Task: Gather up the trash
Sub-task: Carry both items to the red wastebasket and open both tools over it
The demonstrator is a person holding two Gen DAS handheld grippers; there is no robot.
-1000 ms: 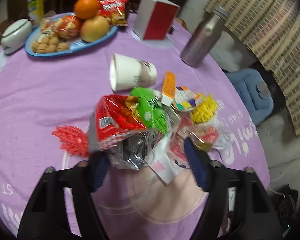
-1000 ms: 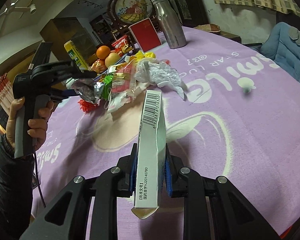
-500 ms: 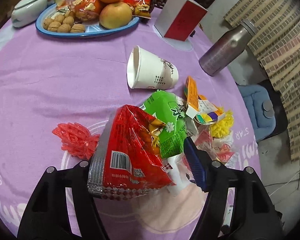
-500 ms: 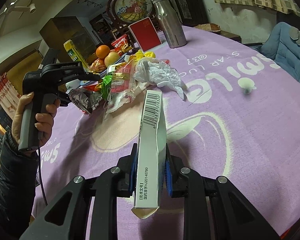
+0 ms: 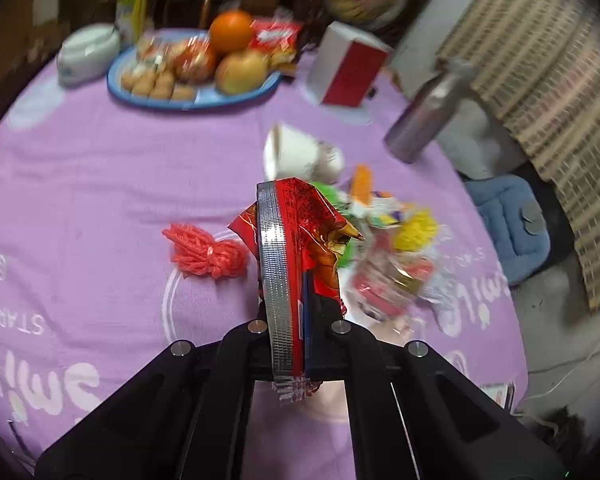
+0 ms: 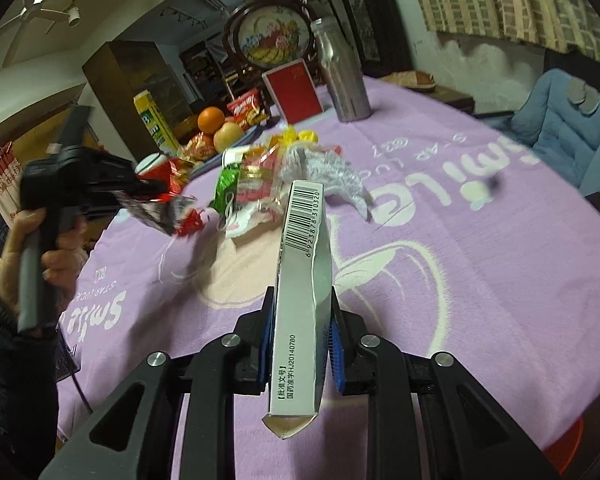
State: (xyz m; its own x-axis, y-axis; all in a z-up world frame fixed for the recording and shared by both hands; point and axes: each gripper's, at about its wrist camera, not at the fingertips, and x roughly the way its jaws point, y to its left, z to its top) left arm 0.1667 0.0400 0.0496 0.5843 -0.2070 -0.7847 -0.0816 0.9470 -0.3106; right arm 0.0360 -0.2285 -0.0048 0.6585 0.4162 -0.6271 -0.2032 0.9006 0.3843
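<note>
Between right fingers (image 6: 266, 340): box (image 6: 300, 280), long axis forward.

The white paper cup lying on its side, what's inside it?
The white paper cup lies tipped, mouth facing left. Only the rim and a slice of pale inner wall show; the picture is blurred, so the deeper inside cannot be seen.

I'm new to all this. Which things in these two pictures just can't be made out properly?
- Trash pile, left wrist view: motion blur smears the wrappers together, and the red snack bag covers its near side.
- Paper cup, same view: print blurred, unreadable.
- Small box, right wrist view: only the narrow barcode side faces the camera; its front is unseen.
- Red object, right wrist view: cut off by the table edge.
</note>
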